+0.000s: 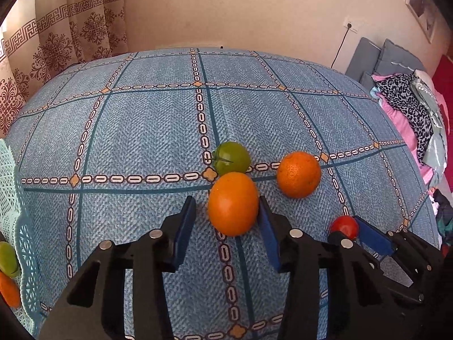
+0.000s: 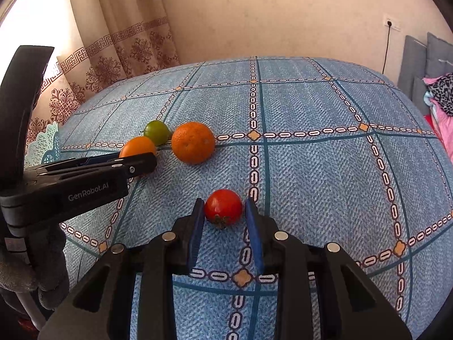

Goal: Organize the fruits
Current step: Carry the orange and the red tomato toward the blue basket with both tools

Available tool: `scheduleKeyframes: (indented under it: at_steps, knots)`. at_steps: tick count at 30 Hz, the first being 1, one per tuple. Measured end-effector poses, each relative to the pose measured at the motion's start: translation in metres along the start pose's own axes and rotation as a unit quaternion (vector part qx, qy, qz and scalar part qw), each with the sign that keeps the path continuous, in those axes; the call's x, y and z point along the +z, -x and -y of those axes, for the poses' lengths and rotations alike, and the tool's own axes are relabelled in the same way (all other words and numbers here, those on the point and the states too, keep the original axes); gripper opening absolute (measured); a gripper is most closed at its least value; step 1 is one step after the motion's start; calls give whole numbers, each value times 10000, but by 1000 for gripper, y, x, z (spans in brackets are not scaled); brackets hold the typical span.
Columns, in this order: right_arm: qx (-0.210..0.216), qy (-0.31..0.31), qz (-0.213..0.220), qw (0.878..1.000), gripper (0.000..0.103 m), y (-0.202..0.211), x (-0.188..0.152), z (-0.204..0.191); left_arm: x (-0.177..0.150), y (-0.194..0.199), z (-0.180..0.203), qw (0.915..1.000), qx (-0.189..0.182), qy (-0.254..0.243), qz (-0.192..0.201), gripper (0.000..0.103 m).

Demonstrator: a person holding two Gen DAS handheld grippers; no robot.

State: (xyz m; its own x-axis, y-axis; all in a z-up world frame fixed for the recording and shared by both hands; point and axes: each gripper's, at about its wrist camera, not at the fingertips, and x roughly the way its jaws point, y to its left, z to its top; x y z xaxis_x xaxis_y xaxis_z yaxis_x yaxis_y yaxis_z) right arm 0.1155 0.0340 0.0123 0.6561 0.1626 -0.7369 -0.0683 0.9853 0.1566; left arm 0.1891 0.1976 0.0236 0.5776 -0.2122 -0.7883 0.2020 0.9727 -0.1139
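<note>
The left hand-held gripper [image 1: 226,221] stands open astride an orange fruit [image 1: 233,203] on the blue-clothed bench [image 1: 127,130], a basket [image 1: 17,212] at its far left and a green tomato [image 1: 232,157] just beyond. To its right lies an orange [image 1: 298,174]. The right hand-held gripper [image 2: 223,223] is open around a red tomato [image 2: 223,207], pads not quite touching.

Tomato [image 2: 223,207] btwn right gripper [image 2: 223,215] pads, on table [image 2: 311,170].
</note>
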Motion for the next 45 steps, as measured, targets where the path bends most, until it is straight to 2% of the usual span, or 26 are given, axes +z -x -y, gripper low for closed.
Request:
scheduleKeyframes:
  at_steps: [2, 11, 15, 23, 31, 38, 45]
  knots:
    - [-21, 35, 2, 10000, 30, 0, -1, 1, -3, 3, 3, 10000, 7, -85, 44, 34]
    - [101, 51, 84, 9999, 28, 6, -4, 1, -18, 21, 8, 9992, 289, -172, 216, 34]
    - [123, 52, 108, 9999, 27, 9, -4, 1, -20, 40, 8, 9980, 438, -186, 417, 34]
    - [151, -45, -17, 9999, 28, 4, -4, 6, -25, 69, 4, 9971, 424, -116, 626, 34]
    - [53, 116, -1, 9999, 27, 2, -4, -1, -34, 87, 3, 9965, 405, -5, 734, 34]
    - [198, 141, 250, 9994, 27, 19, -3, -3, -37, 103, -9, 9936, 617, 72, 948, 34]
    - [186, 404, 575, 9974, 27, 42, -3, -22, -41, 120, -26, 9902, 804, 200, 1120, 34]
